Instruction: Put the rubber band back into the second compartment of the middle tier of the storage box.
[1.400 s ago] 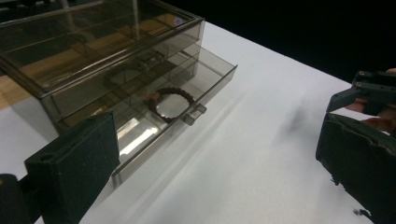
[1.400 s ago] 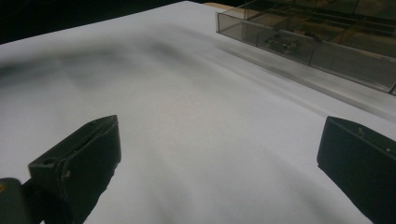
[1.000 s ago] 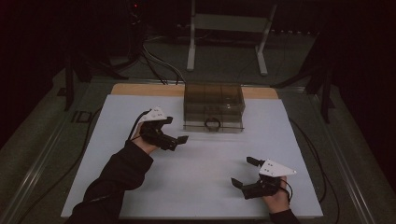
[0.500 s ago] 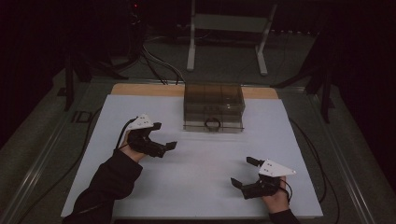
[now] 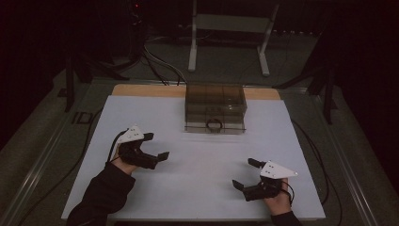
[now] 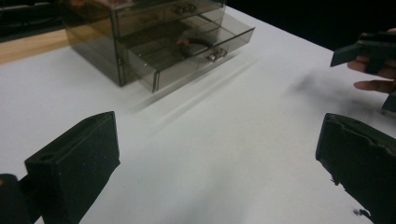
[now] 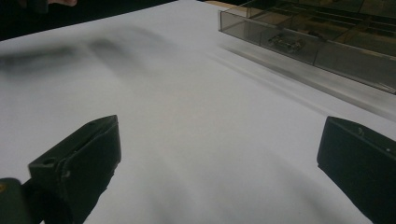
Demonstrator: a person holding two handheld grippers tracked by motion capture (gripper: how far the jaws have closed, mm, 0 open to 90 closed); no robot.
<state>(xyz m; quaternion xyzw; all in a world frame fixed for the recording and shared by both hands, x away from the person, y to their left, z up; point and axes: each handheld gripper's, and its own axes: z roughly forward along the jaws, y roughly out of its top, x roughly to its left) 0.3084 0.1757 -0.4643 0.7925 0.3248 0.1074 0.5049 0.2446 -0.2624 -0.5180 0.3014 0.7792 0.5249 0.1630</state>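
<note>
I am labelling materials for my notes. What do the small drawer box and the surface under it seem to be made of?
The drawer box looks like smoke-tinted clear plastic with a glossy finish: its inside shows through the walls. The surface looks like a matte white sheet or board without glare, and a wood-coloured strip shows at its far edge, perhaps a wooden table.

Smoky clear drawer box (image 5: 215, 107), lower drawer (image 6: 191, 55) pulled open.

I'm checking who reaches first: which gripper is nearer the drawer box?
Left. The left gripper sits nearer, below-left of the drawer box; the right gripper lies farther, near the table's front.
</note>
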